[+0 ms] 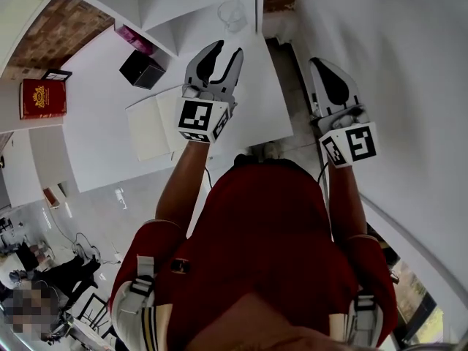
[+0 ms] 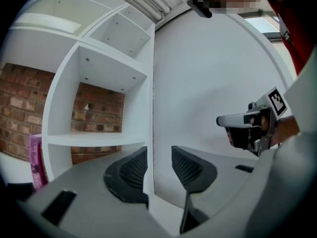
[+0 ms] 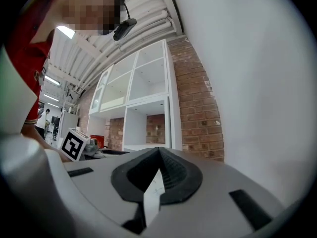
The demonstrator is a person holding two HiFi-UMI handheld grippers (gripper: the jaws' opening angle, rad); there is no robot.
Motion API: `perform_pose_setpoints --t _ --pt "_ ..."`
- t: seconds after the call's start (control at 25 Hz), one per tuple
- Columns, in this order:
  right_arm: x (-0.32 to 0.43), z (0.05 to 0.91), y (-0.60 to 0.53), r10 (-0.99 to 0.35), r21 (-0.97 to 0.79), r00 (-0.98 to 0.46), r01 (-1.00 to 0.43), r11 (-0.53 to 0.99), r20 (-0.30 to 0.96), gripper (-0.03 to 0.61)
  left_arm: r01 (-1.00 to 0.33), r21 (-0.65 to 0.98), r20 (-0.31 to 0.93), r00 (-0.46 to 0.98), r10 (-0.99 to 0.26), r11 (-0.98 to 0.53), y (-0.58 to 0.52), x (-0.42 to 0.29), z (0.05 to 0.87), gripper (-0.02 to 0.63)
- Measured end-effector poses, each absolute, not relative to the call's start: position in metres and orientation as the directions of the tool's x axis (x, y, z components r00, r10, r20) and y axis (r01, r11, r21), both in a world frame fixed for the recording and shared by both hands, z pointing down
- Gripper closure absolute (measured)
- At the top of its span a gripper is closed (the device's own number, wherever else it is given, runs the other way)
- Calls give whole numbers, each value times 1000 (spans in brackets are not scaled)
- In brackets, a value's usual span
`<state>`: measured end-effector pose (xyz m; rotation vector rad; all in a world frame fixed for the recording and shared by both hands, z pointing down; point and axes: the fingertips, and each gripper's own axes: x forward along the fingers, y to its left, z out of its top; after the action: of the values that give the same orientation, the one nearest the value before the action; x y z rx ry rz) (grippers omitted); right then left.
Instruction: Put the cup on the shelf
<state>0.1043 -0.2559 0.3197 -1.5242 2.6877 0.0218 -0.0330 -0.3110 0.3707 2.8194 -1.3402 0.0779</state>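
A clear cup stands on the white shelf unit, just beyond my left gripper's fingertips and apart from them. My left gripper is open with nothing between its jaws. In the left gripper view the gripper points at the shelf unit's front edge, and the cup does not show there. My right gripper is shut and empty, held to the right beside the white wall. The right gripper view shows its jaws closed together, and the left gripper's marker cube shows at its left.
A black box and a pink box sit at the left of the shelf unit. An open notebook lies near my left forearm, and a red book lies farther left. Brick wall backs the shelf compartments.
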Motion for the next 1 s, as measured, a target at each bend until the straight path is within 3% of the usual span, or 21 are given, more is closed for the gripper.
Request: perform_pose_setpoints --t 0.28,0.56,1.0 --pt "95 298 -240 -829 -21 -549 -832 554 -108 580 -779 7 -50 625 -779 -626 -268 -40 320 493" --pt "87 287 -218 -802 -12 -583 -808 589 -133 581 -798 15 -126 597 -792 -603 -234 -54 290 605" --pt "80 290 -201 -799 37 -590 -806 590 -114 581 -791 -33 -93 610 -787 -610 -217 -57 290 607"
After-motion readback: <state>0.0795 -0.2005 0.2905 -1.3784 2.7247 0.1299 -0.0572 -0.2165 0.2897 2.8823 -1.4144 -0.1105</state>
